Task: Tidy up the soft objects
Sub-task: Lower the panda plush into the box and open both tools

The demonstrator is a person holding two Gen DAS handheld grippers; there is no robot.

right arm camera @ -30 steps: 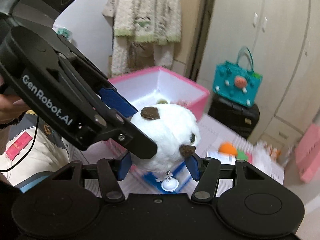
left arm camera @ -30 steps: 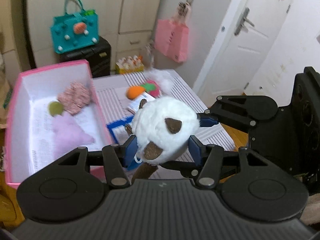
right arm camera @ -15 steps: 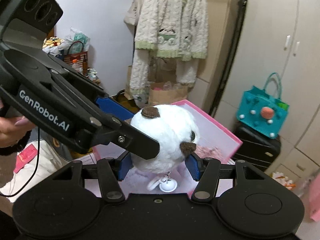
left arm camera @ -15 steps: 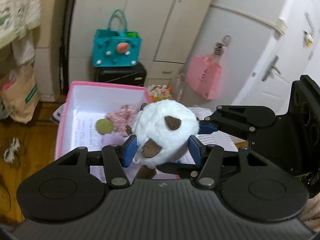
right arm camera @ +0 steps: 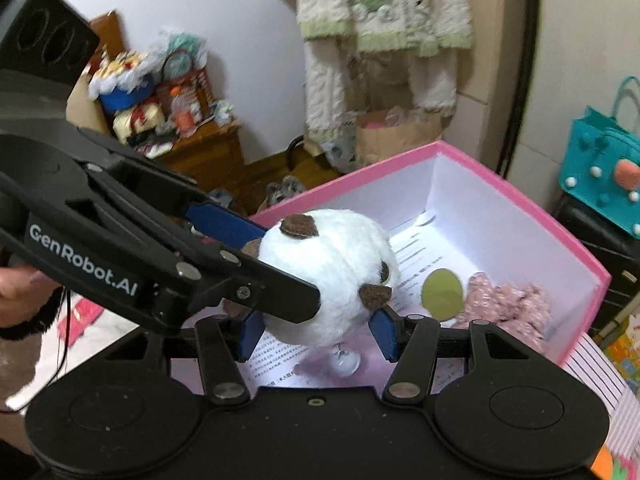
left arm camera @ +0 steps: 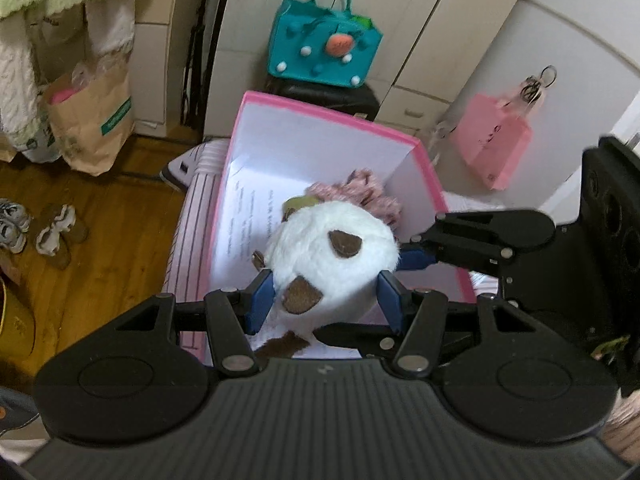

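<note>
A round white plush toy (left arm camera: 332, 256) with brown felt ears hangs over the open pink box (left arm camera: 332, 118). My left gripper (left arm camera: 326, 300) is shut on it, blue pads pressing its sides. My right gripper (right arm camera: 318, 332) is shut on the same plush toy (right arm camera: 332, 276), crossing the left one at an angle. A small white bell (right arm camera: 344, 362) dangles under the toy. Inside the pink box (right arm camera: 560, 236) lie a pink fluffy piece (right arm camera: 508, 304) and a flat green disc (right arm camera: 442, 294) on printed white paper. In the left wrist view the pink fluffy piece (left arm camera: 360, 194) peeks out behind the toy.
A teal felt bag (left arm camera: 324, 46) sits on a black case behind the box. A pink bag (left arm camera: 496, 146) hangs at the right. A paper bag (left arm camera: 92, 120) and shoes (left arm camera: 56, 232) stand on the wooden floor at the left. A person's hand (right arm camera: 20, 288) holds the left gripper.
Both grippers carried the plush toy from above the striped table to over the pink box and a little lower. The grip on the toy stayed the same.
</note>
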